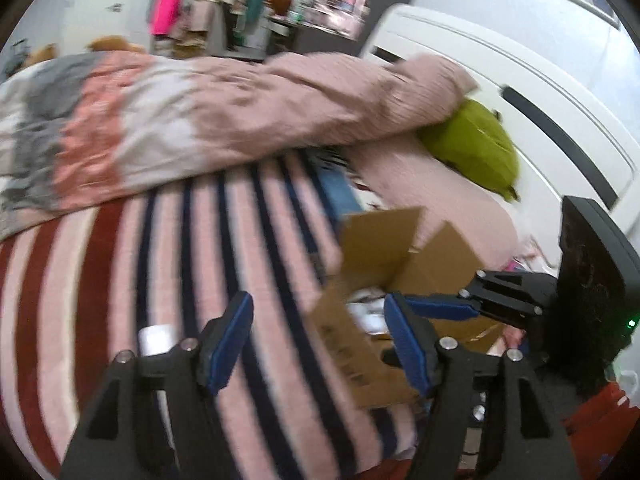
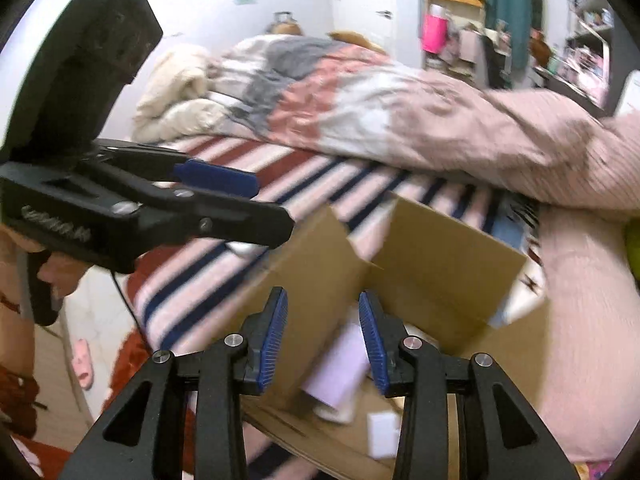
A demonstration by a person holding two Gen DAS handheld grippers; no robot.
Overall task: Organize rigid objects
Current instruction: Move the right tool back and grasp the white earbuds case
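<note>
Cardboard box point(image 2: 420, 280) sits open on the striped bed cover point(image 2: 248, 184), flaps up. Right gripper point(image 2: 323, 340) hovers over the box mouth, fingers half spread, empty; a pale lilac cylinder point(image 2: 340, 364) lies inside the box below them. Left gripper point(image 1: 320, 340) is beside the box, fingers wide, empty. Risk: soft bedding lets the box tip, or a finger snags a raised flap.
</note>
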